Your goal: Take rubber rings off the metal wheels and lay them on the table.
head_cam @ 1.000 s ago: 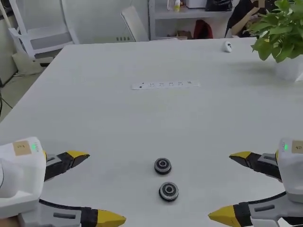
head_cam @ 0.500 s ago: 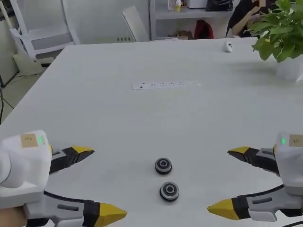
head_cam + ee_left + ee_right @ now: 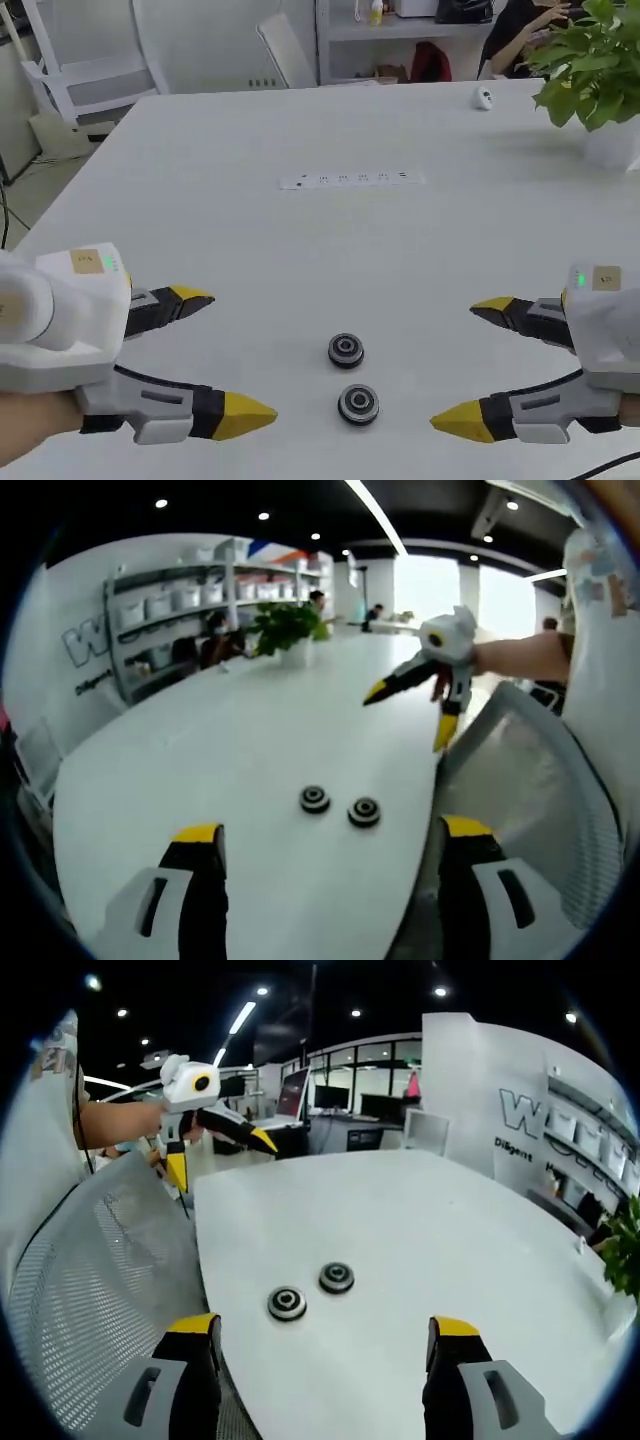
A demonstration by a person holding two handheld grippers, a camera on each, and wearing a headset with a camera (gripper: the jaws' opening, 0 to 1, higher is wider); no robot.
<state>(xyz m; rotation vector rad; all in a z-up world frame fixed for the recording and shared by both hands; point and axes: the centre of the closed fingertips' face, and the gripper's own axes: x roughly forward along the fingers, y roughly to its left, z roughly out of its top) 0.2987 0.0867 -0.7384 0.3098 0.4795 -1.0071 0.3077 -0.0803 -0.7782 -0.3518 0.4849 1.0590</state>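
Note:
Two small metal wheels with black rubber rings lie flat on the white table [image 3: 300, 250] near its front edge: a far wheel [image 3: 345, 350] and a near wheel [image 3: 358, 403]. My left gripper [image 3: 238, 353] stands open to their left, and my right gripper [image 3: 455, 365] stands open to their right; both are apart from the wheels with nothing between the fingers. In the left gripper view the wheels [image 3: 314, 799] [image 3: 364, 812] lie ahead of the open jaws, with the right gripper [image 3: 405, 722] beyond. The right gripper view has the wheels [image 3: 337, 1278] [image 3: 287, 1303] ahead and the left gripper [image 3: 225, 1169] beyond.
A white power strip [image 3: 350, 179] lies mid-table. A potted plant [image 3: 590, 70] stands at the far right, with a small white object [image 3: 482, 98] near it. A grey mesh chair [image 3: 90, 1260] sits at the table's front edge. Shelves and a person are in the background.
Both grippers have moved a little forward and inward toward the wheels, still open. The wheels have not moved.

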